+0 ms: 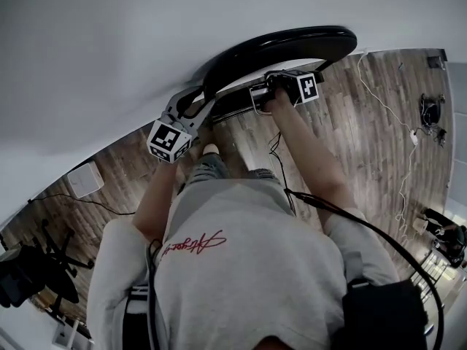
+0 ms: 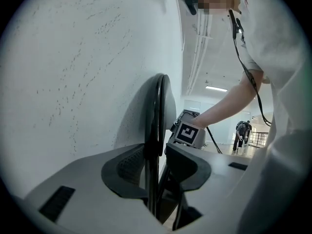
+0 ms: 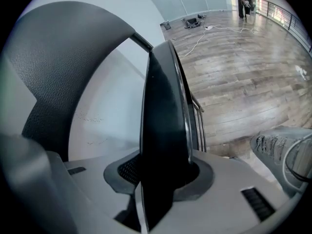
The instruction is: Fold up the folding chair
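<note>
Since the chair (image 1: 292, 44) already looks flattened and stands on edge along the wall (image 1: 109, 49), what matters is how it lines up with each gripper. Its thin black rim (image 2: 158, 111) runs straight up through the gap of the left gripper (image 2: 157, 172), whose jaws sit partway apart either side of it without pinching. The right gripper (image 3: 163, 172) is doing the actual holding, with its jaws clamped on the thick seat edge (image 3: 163, 106) further along. I'd guess the left could just close where it is, no reaching needed.
</note>
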